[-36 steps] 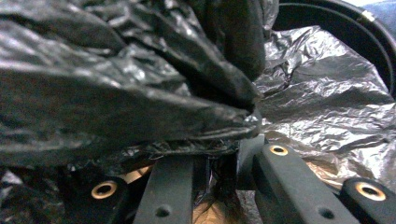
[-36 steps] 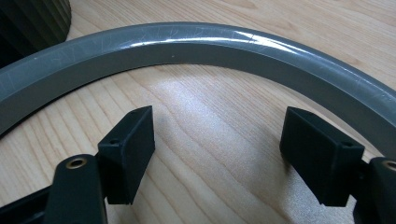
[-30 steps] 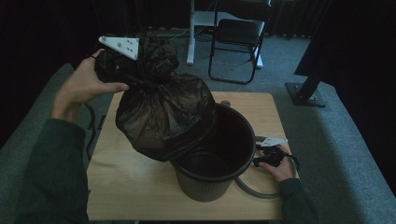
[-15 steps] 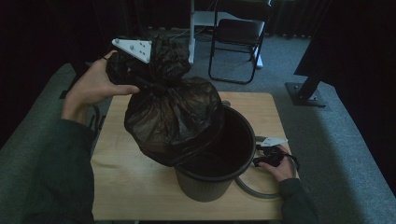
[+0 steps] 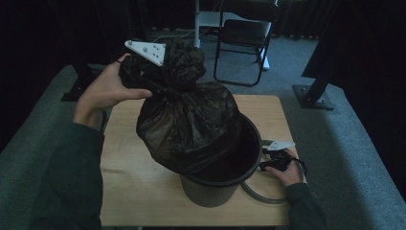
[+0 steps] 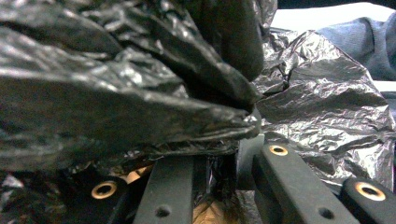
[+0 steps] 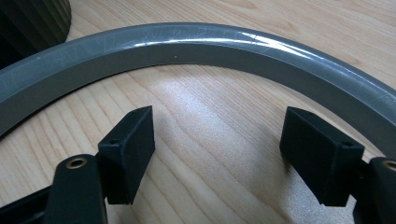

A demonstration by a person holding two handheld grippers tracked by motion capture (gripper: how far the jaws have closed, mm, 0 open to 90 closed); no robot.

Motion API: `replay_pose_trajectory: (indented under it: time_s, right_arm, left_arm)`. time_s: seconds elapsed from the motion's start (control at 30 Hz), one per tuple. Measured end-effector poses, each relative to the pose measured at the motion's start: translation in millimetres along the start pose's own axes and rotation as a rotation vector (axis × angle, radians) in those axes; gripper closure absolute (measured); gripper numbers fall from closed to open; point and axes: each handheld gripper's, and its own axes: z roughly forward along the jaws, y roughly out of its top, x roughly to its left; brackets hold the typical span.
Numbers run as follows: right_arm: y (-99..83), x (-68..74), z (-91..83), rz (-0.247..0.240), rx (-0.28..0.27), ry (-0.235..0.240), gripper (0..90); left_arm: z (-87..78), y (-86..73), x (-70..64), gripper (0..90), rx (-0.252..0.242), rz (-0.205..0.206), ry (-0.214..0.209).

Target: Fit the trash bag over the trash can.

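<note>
Grey carpet surrounds a pale wooden worktop (image 5: 143, 191), with a black folding chair (image 5: 244, 43) standing beyond its far edge. High view: a round dark plastic bin (image 5: 210, 189) stands on the near middle of the worktop. A full black plastic rubbish bag (image 5: 189, 122), tied at its neck, hangs tilted above the bin, its lower part within the rim on the left side. The left tool (image 5: 160, 84), carrying a grey three-cornered plate, is held in the person's left hand (image 5: 107, 91) at the gathered neck of the bag, above the far left part of the worktop. The right tool (image 5: 274, 162) lies low on the worktop just right of the bin, in the person's right hand (image 5: 289, 175), beside a grey plastic ring (image 5: 256, 194) that curves around the bin's base.

Left gripper view: crumpled black film of the bag (image 6: 140, 102) crowds the frame; the left tool (image 6: 219, 172) has its jaws nearly together with a fold of the film pinched between them.

Right gripper view: the right tool (image 7: 217, 154) stands wide open with nothing between its jaws, over bare wood (image 7: 210, 140). The grey ring (image 7: 196, 46) arcs just beyond the jaw tips; the ribbed wall of the bin (image 7: 32, 21) shows at upper left.
</note>
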Motion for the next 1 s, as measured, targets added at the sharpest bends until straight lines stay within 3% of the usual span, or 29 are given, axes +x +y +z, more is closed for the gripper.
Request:
replay_pose_trajectory:
  time_s: [0.57,1.0]
  right_arm:
    - [0.0,0.0,-0.1,0.000,0.000,0.000,25.7]
    - [0.0,0.1,0.0,0.001,-0.001,0.000,25.6]
  left_arm:
    - [18.9,19.6,-7.4,80.5,-0.002,0.040,-0.056]
    - [33.2,33.8,-14.2,80.5,-0.032,0.070,-0.120]
